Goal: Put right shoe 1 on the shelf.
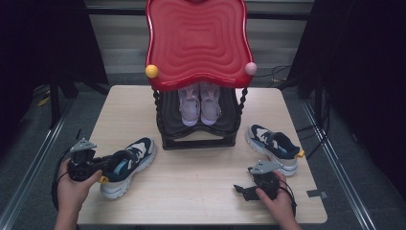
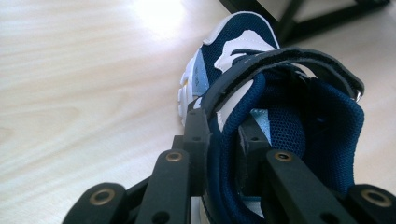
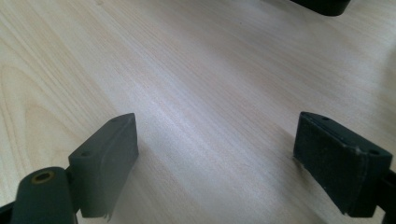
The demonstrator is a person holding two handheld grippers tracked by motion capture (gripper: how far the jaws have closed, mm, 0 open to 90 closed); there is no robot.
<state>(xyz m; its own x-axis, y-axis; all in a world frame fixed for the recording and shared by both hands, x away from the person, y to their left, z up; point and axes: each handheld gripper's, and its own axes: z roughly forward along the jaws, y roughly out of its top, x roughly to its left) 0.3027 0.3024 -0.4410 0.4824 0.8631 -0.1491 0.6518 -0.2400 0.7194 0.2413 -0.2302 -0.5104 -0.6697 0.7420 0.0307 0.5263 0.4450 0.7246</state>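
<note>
A navy, white and light-blue sneaker (image 1: pixel 128 165) lies on the wooden table (image 1: pixel 191 191) at the front left, toe pointing toward the rack. My left gripper (image 1: pixel 98 168) is shut on the heel collar of this sneaker (image 2: pixel 261 93), one jaw outside and one inside the opening. A matching sneaker (image 1: pixel 274 146) rests at the right of the table. My right gripper (image 1: pixel 242 190) sits low over the table near the front edge, open, with bare wood between its pads (image 3: pixel 105 161).
A black shoe rack (image 1: pixel 198 122) with a red wavy top (image 1: pixel 198 40) stands at the table's back centre. A pair of pale pink sneakers (image 1: pixel 199 103) sits on its shelf. Floor rails run along both sides of the table.
</note>
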